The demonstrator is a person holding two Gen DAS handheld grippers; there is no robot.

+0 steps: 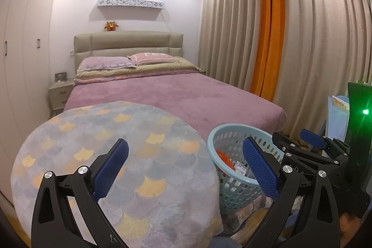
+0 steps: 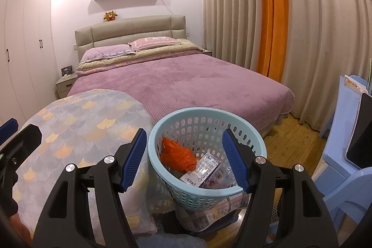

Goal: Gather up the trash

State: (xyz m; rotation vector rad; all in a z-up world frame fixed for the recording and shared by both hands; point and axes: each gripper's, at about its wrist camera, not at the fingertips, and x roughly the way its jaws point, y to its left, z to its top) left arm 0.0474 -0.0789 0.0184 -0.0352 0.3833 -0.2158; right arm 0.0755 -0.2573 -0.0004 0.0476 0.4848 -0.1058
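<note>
1. The bed (image 2: 181,85) fills the middle of the room, spread with a mauve ribbed cover that hangs over its foot.
2. At its head lie a lilac pillow (image 2: 108,51) and a pink pillow (image 2: 154,41), side by side on folded quilts (image 2: 148,57).
3. A round table (image 1: 97,150) draped in a fan-scale cloth of grey, lilac and yellow stands at the near left corner of the bed.
4. The pale blue basket (image 2: 162,129) sits just right of that cloth, on a patchwork-covered surface.
5. Wooden floor (image 2: 295,131) shows to the right of the bed, carrying a light blue plastic chair (image 2: 344,180).
</note>
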